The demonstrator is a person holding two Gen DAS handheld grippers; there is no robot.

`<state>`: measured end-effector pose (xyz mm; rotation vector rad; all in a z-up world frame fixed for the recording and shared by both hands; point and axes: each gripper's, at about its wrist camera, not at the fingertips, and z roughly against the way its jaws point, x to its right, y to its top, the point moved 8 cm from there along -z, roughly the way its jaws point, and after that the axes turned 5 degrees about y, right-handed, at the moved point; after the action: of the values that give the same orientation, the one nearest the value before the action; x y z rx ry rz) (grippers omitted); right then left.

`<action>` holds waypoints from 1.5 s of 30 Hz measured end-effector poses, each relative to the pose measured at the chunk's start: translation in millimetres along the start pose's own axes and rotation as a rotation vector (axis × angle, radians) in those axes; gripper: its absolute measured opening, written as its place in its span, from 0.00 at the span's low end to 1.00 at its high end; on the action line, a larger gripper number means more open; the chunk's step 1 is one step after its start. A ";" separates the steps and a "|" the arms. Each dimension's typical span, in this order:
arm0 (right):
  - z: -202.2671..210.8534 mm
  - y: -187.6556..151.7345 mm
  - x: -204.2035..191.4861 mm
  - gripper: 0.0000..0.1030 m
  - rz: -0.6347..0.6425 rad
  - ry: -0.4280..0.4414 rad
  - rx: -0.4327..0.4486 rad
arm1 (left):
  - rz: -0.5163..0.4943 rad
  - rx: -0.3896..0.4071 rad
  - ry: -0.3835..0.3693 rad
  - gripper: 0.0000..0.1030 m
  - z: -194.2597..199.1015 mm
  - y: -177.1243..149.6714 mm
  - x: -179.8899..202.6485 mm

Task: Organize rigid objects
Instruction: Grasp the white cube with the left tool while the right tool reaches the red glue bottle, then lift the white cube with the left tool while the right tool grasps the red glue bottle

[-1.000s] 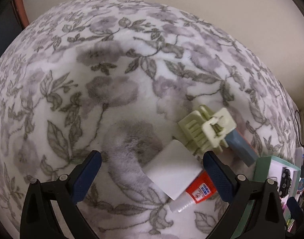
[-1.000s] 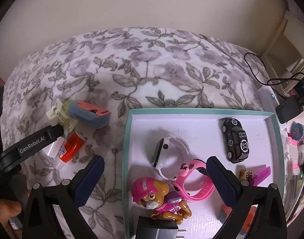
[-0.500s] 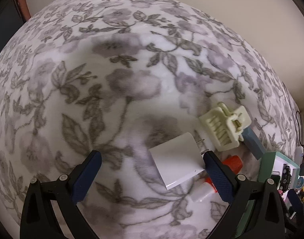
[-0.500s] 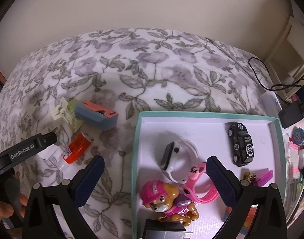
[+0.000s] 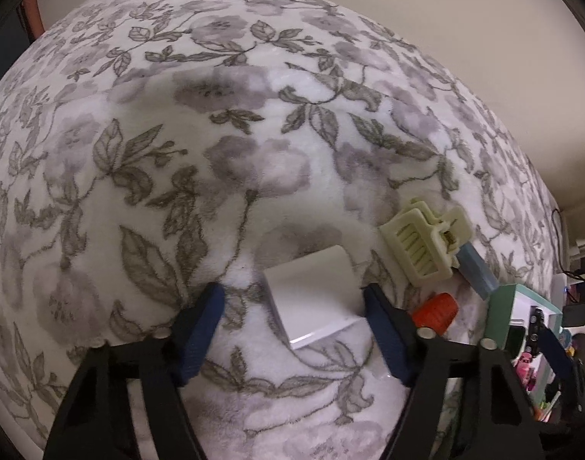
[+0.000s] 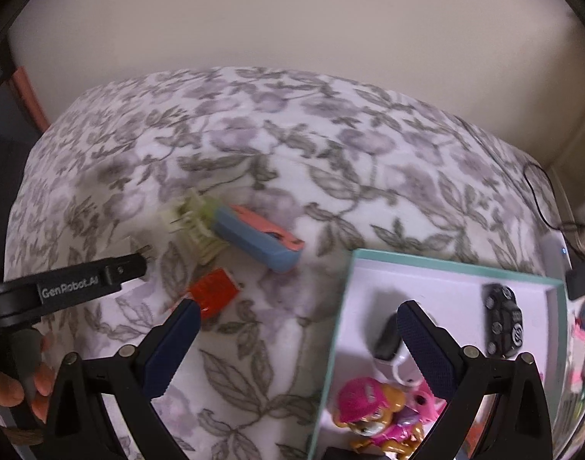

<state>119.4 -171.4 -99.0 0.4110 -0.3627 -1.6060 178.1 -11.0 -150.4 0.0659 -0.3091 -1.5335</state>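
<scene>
A white charger block (image 5: pixel 311 295) lies on the floral blanket between the fingers of my left gripper (image 5: pixel 292 299). Its jaws are closing. The right pad touches the block's side and the left pad stands apart from it. To the right lie a cream hair claw (image 5: pixel 426 245), a blue and pink case (image 5: pixel 478 272) and an orange-capped glue tube (image 5: pixel 436 308). My right gripper (image 6: pixel 298 310) is open and holds nothing, over the blanket at the left rim of the teal tray (image 6: pixel 446 264). The case (image 6: pixel 258 237), hair claw (image 6: pixel 194 224) and glue tube (image 6: pixel 214 291) lie ahead of it.
The tray holds a black toy car (image 6: pixel 503 318), a smartwatch (image 6: pixel 386 339) and a pink pup figure (image 6: pixel 373 414). A hand (image 6: pixel 35 383) grips the left tool at the lower left. Cables and clutter sit past the bed's right edge. A wall rises behind.
The left gripper has come over the charger and its jaws have narrowed around it. The right gripper has swung left, from over the tray toward the loose items.
</scene>
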 end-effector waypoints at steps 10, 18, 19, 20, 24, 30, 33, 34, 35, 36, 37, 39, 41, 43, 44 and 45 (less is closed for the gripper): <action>-23.8 -3.1 -44.9 1.00 0.162 0.047 -0.037 | 0.013 -0.027 -0.036 0.47 9.6 2.3 -22.3; -40.3 -10.9 -64.1 1.00 0.272 0.068 -0.067 | 0.048 -0.027 -0.043 0.47 12.6 5.9 -44.4; -43.1 -11.6 -64.9 1.00 0.278 0.068 -0.073 | 0.047 -0.027 -0.045 0.47 12.9 5.9 -45.0; -44.8 -12.1 -65.7 1.00 0.278 0.068 -0.076 | 0.045 -0.028 -0.045 0.47 13.0 6.4 -45.4; -50.1 -11.6 -66.1 0.99 0.269 0.071 -0.083 | 0.040 -0.027 -0.042 0.47 12.1 7.6 -43.6; -55.5 -14.4 -72.1 0.88 0.294 0.088 -0.100 | 0.046 -0.027 -0.043 0.47 11.7 8.8 -42.5; -55.1 -14.3 -72.8 0.81 0.292 0.097 -0.097 | 0.048 -0.025 -0.041 0.47 10.2 10.3 -41.7; -55.1 -14.3 -73.5 0.78 0.292 0.105 -0.096 | 0.045 -0.023 -0.039 0.47 10.8 10.1 -42.1; -54.4 -14.4 -74.6 0.76 0.293 0.109 -0.094 | 0.043 -0.020 -0.037 0.47 10.8 10.4 -42.2; -54.3 -14.3 -75.2 0.76 0.298 0.106 -0.093 | 0.040 -0.016 -0.035 0.47 11.0 10.1 -42.0; -53.7 -14.7 -75.5 0.73 0.300 0.106 -0.093 | 0.036 -0.013 -0.032 0.47 10.8 10.5 -41.2; -51.6 -15.9 -78.4 0.63 0.300 0.128 -0.091 | 0.029 -0.008 -0.027 0.47 10.2 11.5 -39.0; -50.2 -15.5 -78.6 0.61 0.299 0.123 -0.087 | 0.021 -0.003 -0.019 0.47 10.3 12.0 -38.1; -49.6 -16.6 -79.8 0.61 0.301 0.121 -0.090 | 0.012 0.001 -0.011 0.47 10.1 12.4 -36.6; -49.3 -16.8 -79.4 0.61 0.302 0.121 -0.092 | 0.009 0.002 -0.008 0.47 9.7 12.4 -36.6; -49.6 -16.7 -79.1 0.61 0.303 0.120 -0.093 | 0.008 0.002 -0.006 0.47 9.5 12.5 -36.4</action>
<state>132.8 -90.7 -147.0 0.3610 -0.2448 -1.2909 187.7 26.9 -144.1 0.0620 -0.3153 -1.5262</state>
